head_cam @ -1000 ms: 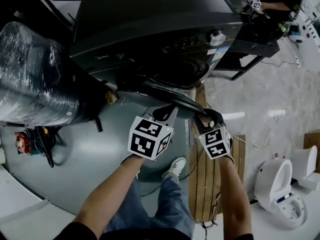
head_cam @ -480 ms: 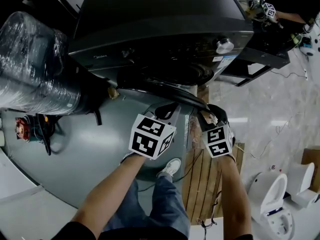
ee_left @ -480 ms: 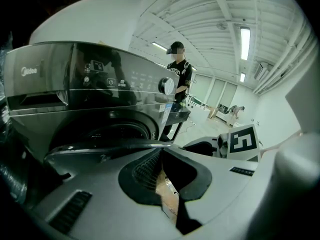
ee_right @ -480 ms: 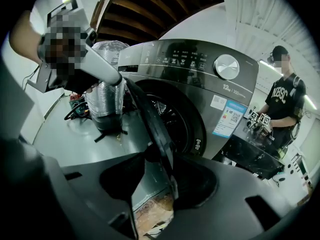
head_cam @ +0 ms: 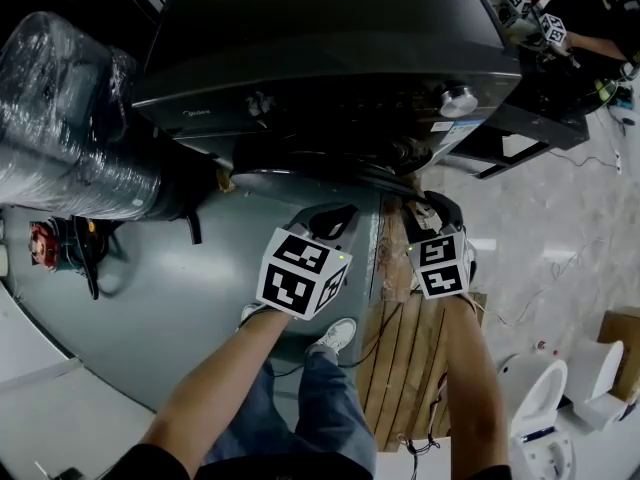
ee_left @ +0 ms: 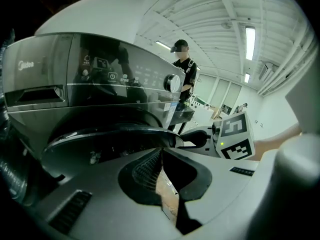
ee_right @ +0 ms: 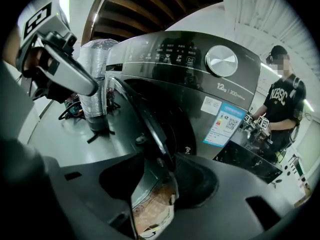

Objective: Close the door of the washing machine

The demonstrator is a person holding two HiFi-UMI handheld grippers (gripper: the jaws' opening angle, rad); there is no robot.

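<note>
The dark grey washing machine (head_cam: pixel 320 38) fills the top of the head view. Its round door (head_cam: pixel 335 175) stands only slightly ajar, its rim close to the drum opening. My left gripper (head_cam: pixel 333 216) is just below that rim; in the left gripper view the gripper (ee_left: pixel 161 151) has its tips together under the door (ee_left: pixel 115 134), with nothing between them. My right gripper (head_cam: pixel 425 208) is at the door's right end. In the right gripper view the gripper (ee_right: pixel 160 156) has its jaws opening, and the door's edge (ee_right: pixel 147 121) runs between them without being pressed.
A plastic-wrapped roll (head_cam: pixel 60 118) stands left of the machine, with cables and a red item (head_cam: pixel 60 248) on the floor. A wooden pallet (head_cam: pixel 410 348) lies under my right arm. A white toilet (head_cam: pixel 540 418) is at bottom right. Another person (head_cam: pixel 590 8) works at a black table (head_cam: pixel 530 118).
The door has swung closer to the machine's front. Both grippers have followed it toward the machine, the right one farther than the left.
</note>
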